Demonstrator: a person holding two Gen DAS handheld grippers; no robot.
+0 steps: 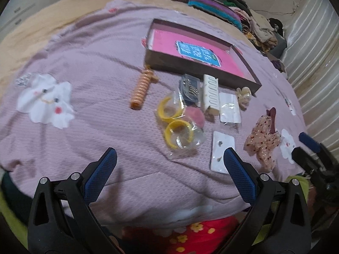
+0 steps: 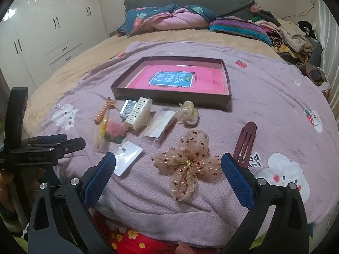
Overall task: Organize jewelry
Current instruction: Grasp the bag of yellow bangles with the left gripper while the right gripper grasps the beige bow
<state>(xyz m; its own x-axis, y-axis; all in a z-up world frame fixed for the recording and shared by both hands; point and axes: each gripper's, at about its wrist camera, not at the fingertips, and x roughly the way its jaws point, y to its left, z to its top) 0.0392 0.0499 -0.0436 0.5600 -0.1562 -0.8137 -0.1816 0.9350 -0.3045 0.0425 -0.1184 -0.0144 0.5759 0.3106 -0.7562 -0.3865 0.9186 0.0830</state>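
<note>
Hair accessories and jewelry lie on a pink blanket [image 1: 95,110] in front of a shallow brown box [image 1: 245,60] with a pink bottom, also in the right wrist view [image 2: 169,93]. My left gripper [image 1: 169,158] is open and empty, just short of a bag of yellow bangles [image 1: 177,127] and a white earring card [image 1: 221,148]. My right gripper [image 2: 168,165] is open and empty, its jaws either side of a beige mesh bow [image 2: 188,165]. A maroon hair clip [image 2: 245,139] lies by its right finger. The left gripper shows side-on at the left of the right wrist view [image 2: 57,142].
An orange spiral clip [image 1: 142,91], a cream claw clip [image 2: 138,114], a clear claw clip [image 2: 189,112], a pink pompom [image 2: 115,131] and packaged cards [image 2: 162,122] lie near the box. Pillows and clothes [image 2: 281,33] pile at the bed's far end.
</note>
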